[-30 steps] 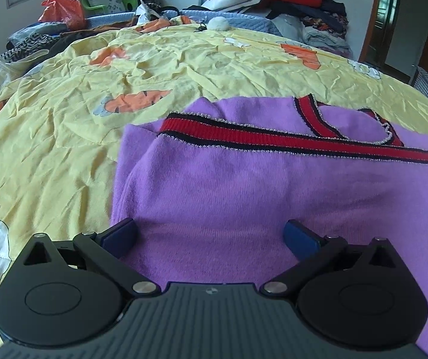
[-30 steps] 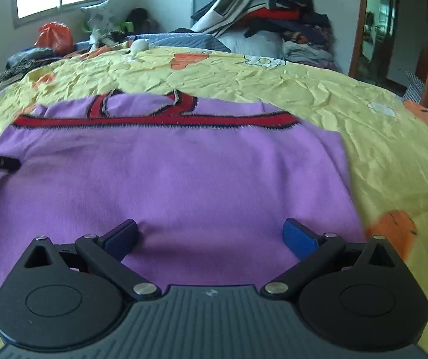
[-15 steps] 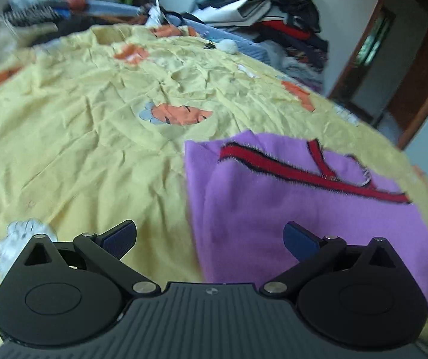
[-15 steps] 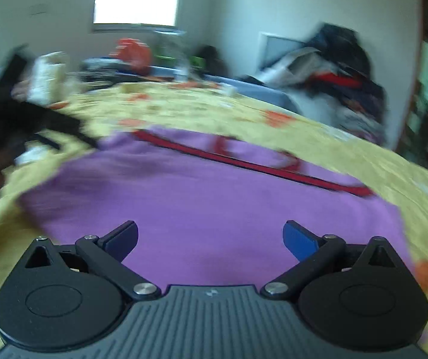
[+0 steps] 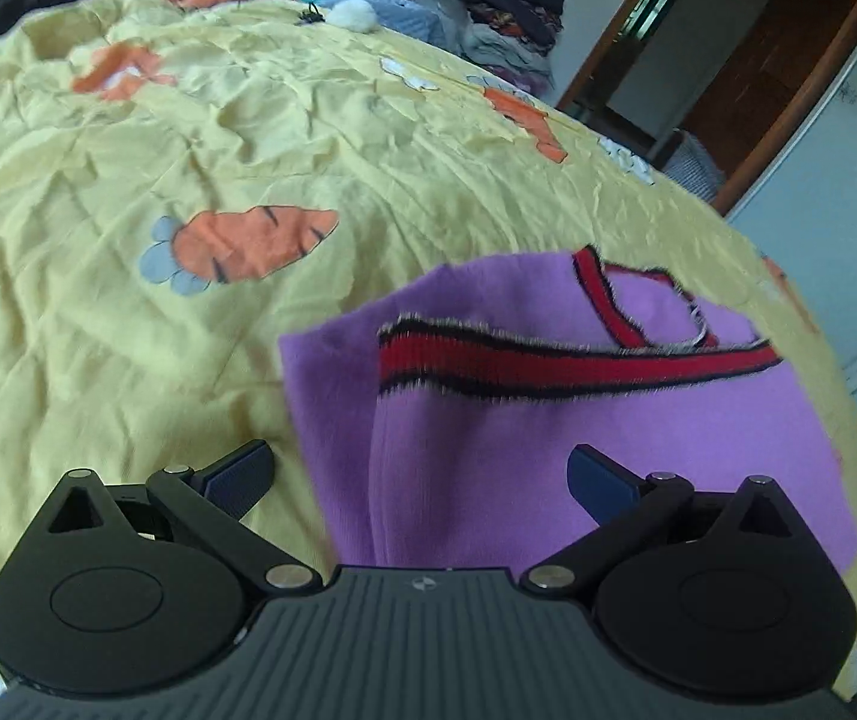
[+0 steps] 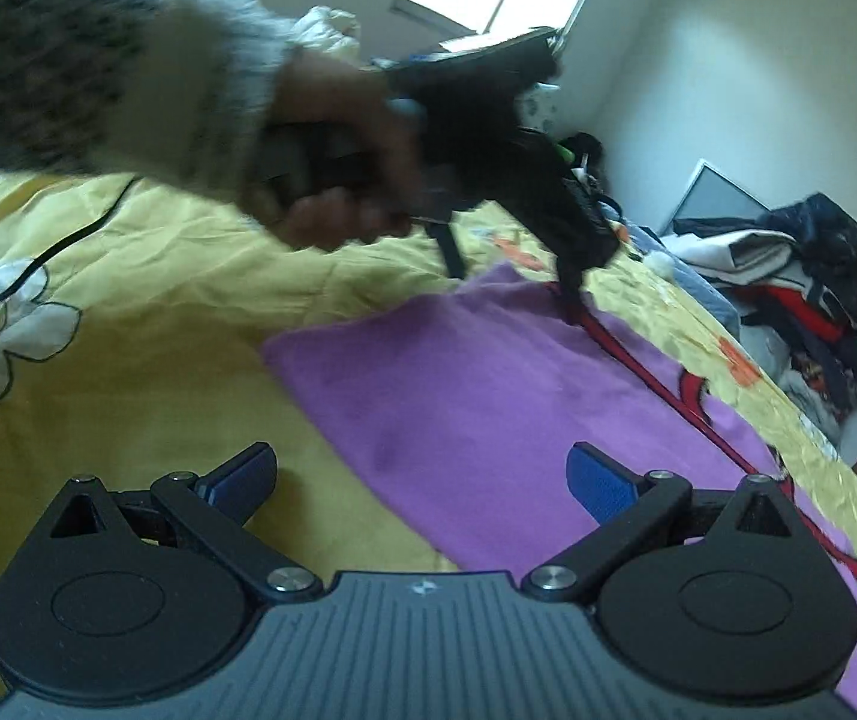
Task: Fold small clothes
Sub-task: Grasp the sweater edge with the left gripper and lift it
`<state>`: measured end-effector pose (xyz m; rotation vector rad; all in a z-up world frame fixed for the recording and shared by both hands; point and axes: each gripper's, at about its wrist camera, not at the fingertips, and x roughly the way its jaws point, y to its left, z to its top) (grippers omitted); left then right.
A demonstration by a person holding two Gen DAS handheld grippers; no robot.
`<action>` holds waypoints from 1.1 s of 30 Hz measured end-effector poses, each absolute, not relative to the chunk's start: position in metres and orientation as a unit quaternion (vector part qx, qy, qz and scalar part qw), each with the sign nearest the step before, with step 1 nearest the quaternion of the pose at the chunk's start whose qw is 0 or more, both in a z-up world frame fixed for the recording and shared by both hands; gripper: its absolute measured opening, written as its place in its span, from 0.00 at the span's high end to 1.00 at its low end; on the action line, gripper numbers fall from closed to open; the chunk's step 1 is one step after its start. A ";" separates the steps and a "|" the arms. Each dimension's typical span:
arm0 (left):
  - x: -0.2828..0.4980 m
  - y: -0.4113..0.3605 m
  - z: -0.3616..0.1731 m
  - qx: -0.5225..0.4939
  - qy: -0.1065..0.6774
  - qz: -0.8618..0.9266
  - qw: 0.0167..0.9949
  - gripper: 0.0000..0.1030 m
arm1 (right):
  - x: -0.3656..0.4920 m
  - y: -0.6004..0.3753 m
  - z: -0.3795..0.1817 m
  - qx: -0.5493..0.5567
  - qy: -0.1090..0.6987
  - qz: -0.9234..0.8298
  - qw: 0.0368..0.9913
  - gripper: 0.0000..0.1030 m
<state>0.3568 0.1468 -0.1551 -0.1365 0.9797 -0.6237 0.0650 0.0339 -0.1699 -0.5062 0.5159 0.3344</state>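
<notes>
Purple sweater (image 5: 548,420) flat on yellow bedspread (image 5: 128,300), neckline away from left hand-held gripper (image 5: 419,477)

My left gripper (image 5: 419,477) has its jaws wide apart at the bottom of the frame. My right gripper (image 6: 422,480) is the same. My left hand (image 6: 332,180) appears blurred, upper left.

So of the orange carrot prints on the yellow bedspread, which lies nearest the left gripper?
The large carrot print with grey-blue leaves, just ahead-left of the left gripper; the other orange prints lie further up the bedspread.
</notes>
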 end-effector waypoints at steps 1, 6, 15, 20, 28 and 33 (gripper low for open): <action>0.363 0.149 -0.155 -0.074 0.467 -0.301 0.828 0.00 | 0.066 0.038 -0.171 -0.252 0.253 0.158 0.921 0.00; 0.398 0.171 -0.158 -0.142 0.505 -0.348 0.777 0.00 | 0.075 0.037 -0.169 -0.216 0.286 0.164 0.919 0.00; 0.407 0.158 -0.169 -0.189 0.517 -0.418 0.723 0.15 | 0.090 0.038 -0.168 -0.170 0.314 0.154 0.921 0.00; 0.411 0.147 -0.181 -0.179 0.549 -0.409 0.707 0.88 | 0.075 0.065 -0.169 -0.262 0.264 0.136 0.918 0.00; 0.411 0.165 -0.193 -0.230 0.549 -0.394 0.700 0.90 | 0.061 0.102 -0.185 -0.410 0.183 0.108 0.887 0.00; 0.410 0.172 -0.197 -0.261 0.555 -0.375 0.695 0.90 | 0.058 0.111 -0.185 -0.444 0.170 0.131 0.870 0.07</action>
